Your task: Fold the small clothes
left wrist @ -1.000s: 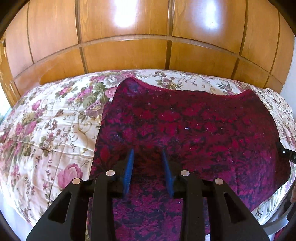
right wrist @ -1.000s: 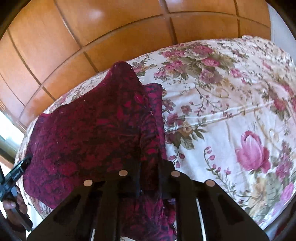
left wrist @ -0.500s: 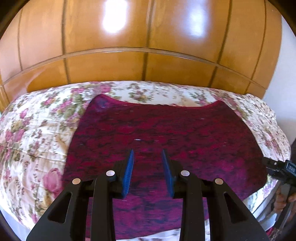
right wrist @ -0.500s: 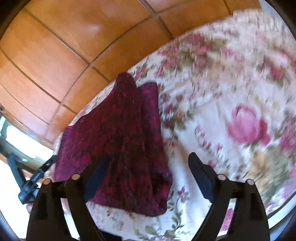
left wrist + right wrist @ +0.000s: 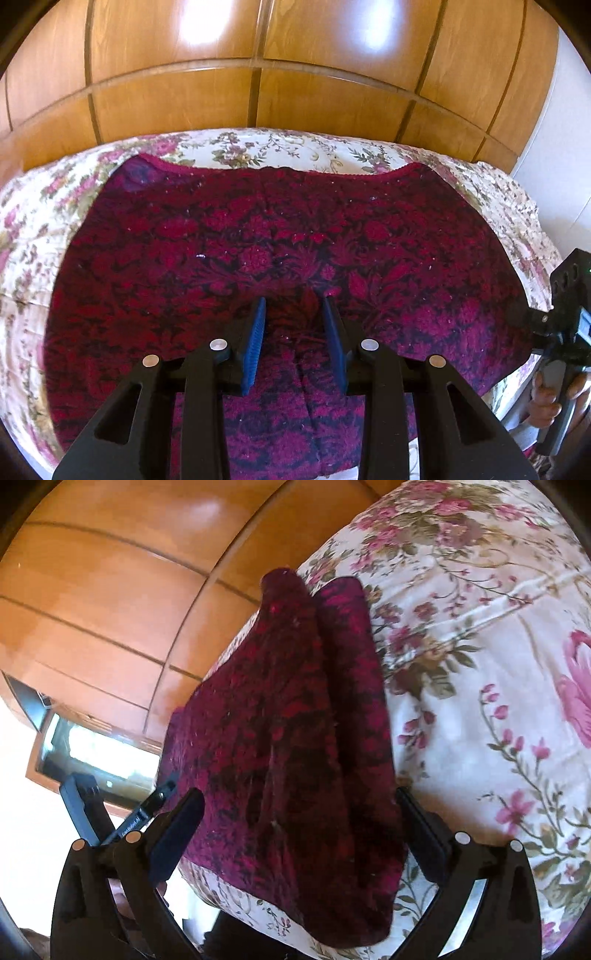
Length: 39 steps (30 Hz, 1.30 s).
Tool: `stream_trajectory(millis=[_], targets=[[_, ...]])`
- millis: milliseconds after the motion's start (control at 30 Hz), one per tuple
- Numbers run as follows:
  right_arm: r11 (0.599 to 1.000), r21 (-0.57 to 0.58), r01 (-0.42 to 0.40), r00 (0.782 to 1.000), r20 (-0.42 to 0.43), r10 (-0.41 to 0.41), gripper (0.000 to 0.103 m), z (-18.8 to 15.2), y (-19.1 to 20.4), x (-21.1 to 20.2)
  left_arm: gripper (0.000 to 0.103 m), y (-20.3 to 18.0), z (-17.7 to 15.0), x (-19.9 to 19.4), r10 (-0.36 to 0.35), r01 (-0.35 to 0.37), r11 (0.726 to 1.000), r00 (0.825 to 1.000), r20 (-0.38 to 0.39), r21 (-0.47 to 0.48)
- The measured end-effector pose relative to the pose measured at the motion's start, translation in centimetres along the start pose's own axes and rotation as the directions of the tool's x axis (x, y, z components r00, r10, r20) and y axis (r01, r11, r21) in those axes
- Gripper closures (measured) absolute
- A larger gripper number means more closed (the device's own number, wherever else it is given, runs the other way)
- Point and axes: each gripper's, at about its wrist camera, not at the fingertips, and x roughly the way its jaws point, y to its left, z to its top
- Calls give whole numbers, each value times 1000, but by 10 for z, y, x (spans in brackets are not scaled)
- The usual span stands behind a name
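Wardrobe: glossy orange-brown wood panels with dark seams, filling the background beyond both tongs; bright window glare reflected on the panels.

Quilt: cream cotton, printed with pink roses and green leaves, lightly puckered stitching. It spreads beneath both tongs and extends to the right of the right tongs.

Garment: dark crimson knit or brocade-like cloth with a black floral pattern, fuzzy nap, flecks of lint. It lies flat on the quilt directly ahead of and below the left tongs, with a scalloped far edge with a corner at each end. In the right wrist view the same garment shows a long fold ridge running away from the tongs, one layer lapped over another, with the near end draping over the bed edge.

Left gripper: black plastic frame, ribbed blue pads, set at a narrow gap with nothing between them, above the cloth's near half.

Right gripper: black fingers spread wide, one on each side of the folded near end; contact with the cloth cannot be judged.
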Motion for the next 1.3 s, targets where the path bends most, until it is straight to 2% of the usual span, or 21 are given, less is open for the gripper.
stream_trajectory(millis=[33,67,100,167,367,533,567,600,700,733,833,900,1067,1233,1300], targets=[[1000,-2,20,1000,3,-20,24,-1,1,0,73,1,0,0,-10,10,1000,1000,-1,-7],[999,-2,36,999,-2,-36,36,-1,1,2,73,5,0,-1,-35,35,999,999,-1,-25],[999,-1,37,999,1,-37,37,-2,1,3,73,10,1,-3,-66,66,997,998,2,-49],[999,-8,39,999,11,-39,46,-5,3,0,73,24,3,-5,-131,131,985,991,7,-117],[997,-42,70,997,42,-68,56,-12,26,1,73,46,5,-8,-199,196,961,980,3,-196],[991,-99,93,994,71,-86,62,-9,52,-5,73,65,8,-28,-272,279,924,960,62,-262],[989,-112,95,993,77,-86,63,-9,55,-9,73,67,8,-31,-274,281,923,960,66,-262],[987,-128,99,992,87,-88,63,-8,62,-12,83,70,7,-33,-270,278,925,961,66,-259],[979,-181,97,990,114,-78,66,-7,84,-17,84,71,6,-24,-270,264,932,963,11,-250],[974,-203,97,990,121,-73,67,-7,92,-18,91,71,4,-15,-275,262,931,961,-16,-254],[957,-271,100,989,133,-65,68,-7,118,-22,91,74,0,1,-287,264,925,957,-46,-273],[940,-327,102,989,138,-59,68,-10,139,-21,91,79,-1,4,-314,288,908,948,-41,-303],[903,-418,99,990,136,-46,69,-19,178,-12,91,82,-3,2,-331,306,903,943,-33,-302],[831,-532,162,985,139,-102,69,-31,213,14,91,102,-1,-13,-371,355,875,928,15,-329],[783,-587,203,979,149,-142,69,-39,227,27,91,114,-1,-24,-381,371,863,924,39,-343]])
